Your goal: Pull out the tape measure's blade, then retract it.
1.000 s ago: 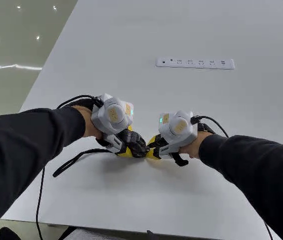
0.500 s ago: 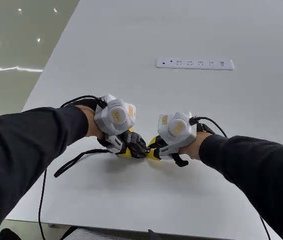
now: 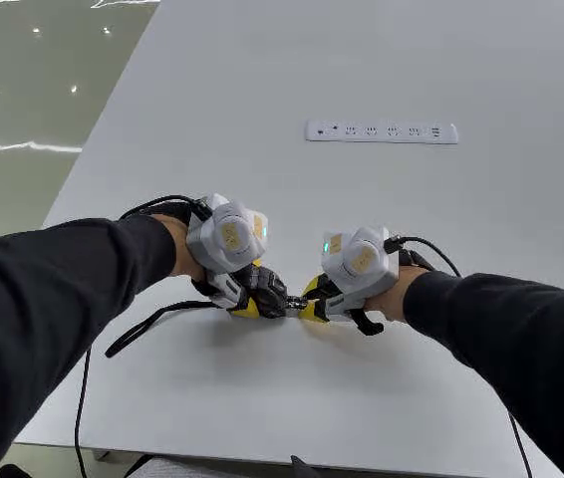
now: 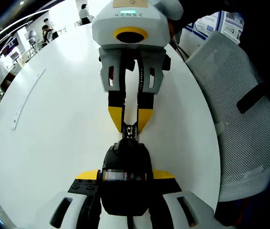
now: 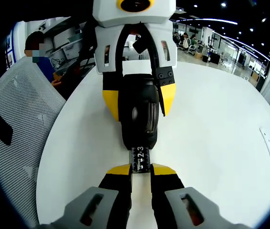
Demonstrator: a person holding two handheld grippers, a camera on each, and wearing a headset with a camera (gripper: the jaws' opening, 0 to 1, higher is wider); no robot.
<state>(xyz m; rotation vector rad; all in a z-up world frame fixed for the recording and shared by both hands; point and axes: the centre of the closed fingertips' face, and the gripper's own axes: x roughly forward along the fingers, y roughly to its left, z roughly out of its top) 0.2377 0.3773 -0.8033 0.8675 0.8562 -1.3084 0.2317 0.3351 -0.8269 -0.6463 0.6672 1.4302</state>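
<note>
Your left tool [image 4: 125, 174] is closed around the black, rounded, hard-cased tape measure [image 5: 137, 112], one yellow-tipped jaw on each side of the case. The tape measure sits just above the white desk [image 3: 262, 90], near its front edge, between your two hands. Your right tool [image 5: 140, 171] faces the left one tip to tip, its jaws pinched narrow on the dark blade with pale numerals [image 5: 140, 159]. Only a short stretch of blade shows between the case mouth and the right tool's yellow tips, so the two tools are just apart. A white power strip [image 3: 382, 131] lies flat well beyond them on the desk. A black cable [image 3: 147, 319] trails from your left hand toward the desk edge. A grey mesh chair [image 4: 240, 119] stands beside the desk.
</note>
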